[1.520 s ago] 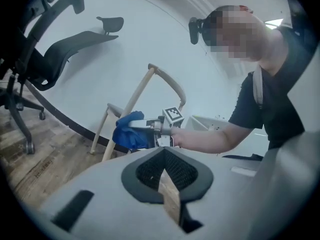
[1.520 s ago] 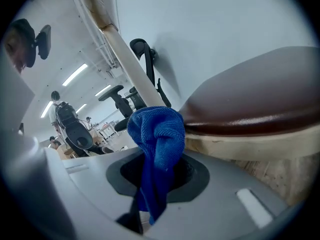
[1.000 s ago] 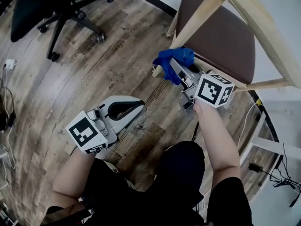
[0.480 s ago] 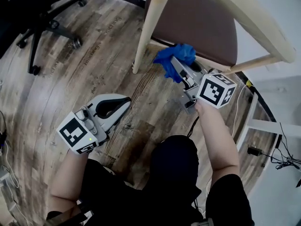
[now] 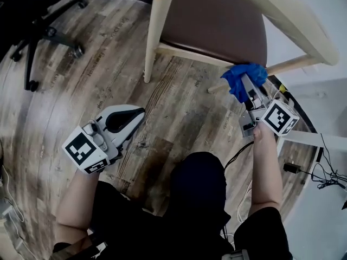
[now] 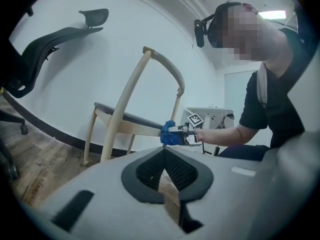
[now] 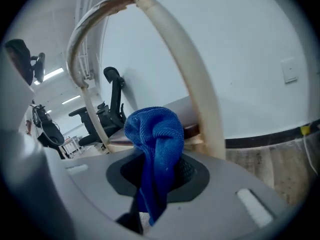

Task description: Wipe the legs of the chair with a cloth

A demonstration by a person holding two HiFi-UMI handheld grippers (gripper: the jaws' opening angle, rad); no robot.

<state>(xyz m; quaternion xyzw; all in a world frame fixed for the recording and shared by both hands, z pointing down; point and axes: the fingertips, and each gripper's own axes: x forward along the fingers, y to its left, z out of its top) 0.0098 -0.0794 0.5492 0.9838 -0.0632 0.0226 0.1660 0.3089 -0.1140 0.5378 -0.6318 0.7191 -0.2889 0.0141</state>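
Note:
A chair with a brown seat (image 5: 217, 20) and pale wooden legs stands ahead of me. My right gripper (image 5: 247, 86) is shut on a bunched blue cloth (image 5: 242, 78), which lies against the chair's right leg (image 5: 290, 64) just below the seat. In the right gripper view the cloth (image 7: 155, 144) hangs out of the jaws in front of that pale leg (image 7: 202, 104). My left gripper (image 5: 134, 114) hovers low over the floor, shut, holding nothing, apart from the front left leg (image 5: 153, 31). The left gripper view shows the chair (image 6: 120, 116) and the cloth (image 6: 168, 134) from the side.
A black office chair (image 5: 38, 15) with castors stands at the far left on the wood-plank floor. Black cables (image 5: 320, 175) and a white furniture frame (image 5: 320, 142) lie at the right. The white wall runs close behind the chair.
My right gripper has carried the blue cloth rightward, from the chair's front left leg to its right leg. The left gripper has stayed in about the same place.

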